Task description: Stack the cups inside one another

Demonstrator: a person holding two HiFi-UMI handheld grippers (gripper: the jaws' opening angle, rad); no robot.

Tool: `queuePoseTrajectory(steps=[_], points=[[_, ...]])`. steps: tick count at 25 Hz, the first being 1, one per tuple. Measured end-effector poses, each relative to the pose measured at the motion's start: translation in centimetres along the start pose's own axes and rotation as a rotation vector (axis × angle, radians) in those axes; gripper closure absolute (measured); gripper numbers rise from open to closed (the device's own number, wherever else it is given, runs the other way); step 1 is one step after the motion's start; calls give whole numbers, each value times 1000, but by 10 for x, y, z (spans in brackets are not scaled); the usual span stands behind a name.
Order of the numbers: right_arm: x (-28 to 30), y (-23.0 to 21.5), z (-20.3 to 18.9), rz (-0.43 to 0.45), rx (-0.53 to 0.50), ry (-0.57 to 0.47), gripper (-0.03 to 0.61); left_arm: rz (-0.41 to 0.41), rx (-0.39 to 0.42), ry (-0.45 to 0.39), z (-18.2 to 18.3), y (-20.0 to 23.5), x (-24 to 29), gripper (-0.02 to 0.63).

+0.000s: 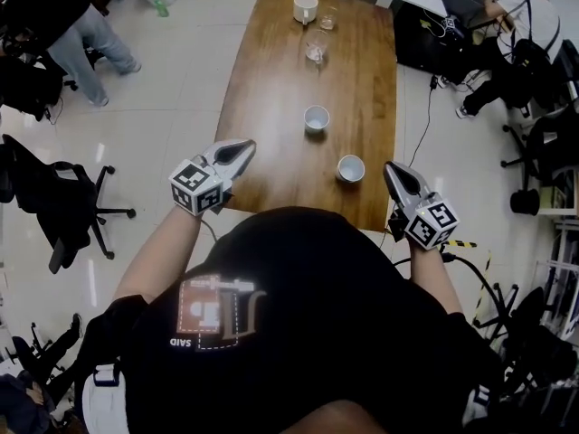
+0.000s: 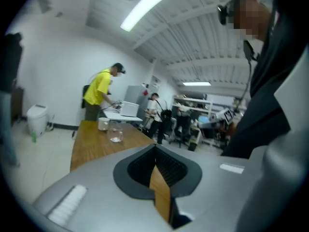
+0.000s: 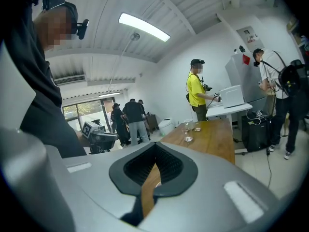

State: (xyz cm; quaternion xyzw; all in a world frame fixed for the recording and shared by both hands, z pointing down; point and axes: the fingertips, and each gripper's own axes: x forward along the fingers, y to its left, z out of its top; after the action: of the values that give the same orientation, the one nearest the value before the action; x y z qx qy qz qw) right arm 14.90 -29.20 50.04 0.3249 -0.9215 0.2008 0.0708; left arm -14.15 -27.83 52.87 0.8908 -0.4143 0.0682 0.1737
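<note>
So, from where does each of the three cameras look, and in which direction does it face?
Head view: on the person's head, facing steeply down at the wooden table, white cups and glasses; shows torso, forearms, left gripper, right gripper.
Left gripper view: on the left gripper, looking along its shut jaws up the table; torso at right.
Right gripper view: on the right gripper, same direction, jaws shut; torso at left.
Shared: both gripper views show the person in yellow at the table's far end.

The black shirt [image 1: 308, 287] bears the small white word SAID, seen upside down, beside a printed graphic [image 1: 213, 310]. Nothing else is legible
</note>
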Motion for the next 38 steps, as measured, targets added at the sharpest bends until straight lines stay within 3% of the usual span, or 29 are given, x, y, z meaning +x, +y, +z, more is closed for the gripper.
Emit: queuePoseTrajectory(steps=[4, 9, 14, 18, 20, 22, 26, 29, 34, 38], points=[[-30, -13, -7, -66, 32, -29, 565, -285, 450, 250, -18, -76, 69, 590], [-80, -27, -27, -168, 84, -48, 565, -566, 873, 491, -69, -140, 132, 526], [-125, -37, -44, -244, 120, -50, 565, -709, 1195, 600, -119, -172, 167, 514], [-145, -42, -54, -274, 138, -52, 565, -715, 1370, 741, -160, -162, 183, 515], [-150, -44, -56, -280, 144, -55, 565, -689, 1411, 773, -167, -156, 188, 531], [-152, -47, -56, -281, 146, -56, 565, -683, 1397, 777, -166, -158, 191, 583], [-150, -50, -55, -269, 146, -61, 565, -668, 1292, 756, -149, -163, 188, 594], [-139, -51, -51, -249, 139, -63, 565, -609, 1196, 711, -114, -153, 183, 594], [-114, -49, -43, -209, 118, -58, 565, -417, 1088, 665, -37, -88, 176, 594], [-98, -43, -38, -193, 107, -54, 565, -331, 1061, 726, -24, -38, 176, 594]])
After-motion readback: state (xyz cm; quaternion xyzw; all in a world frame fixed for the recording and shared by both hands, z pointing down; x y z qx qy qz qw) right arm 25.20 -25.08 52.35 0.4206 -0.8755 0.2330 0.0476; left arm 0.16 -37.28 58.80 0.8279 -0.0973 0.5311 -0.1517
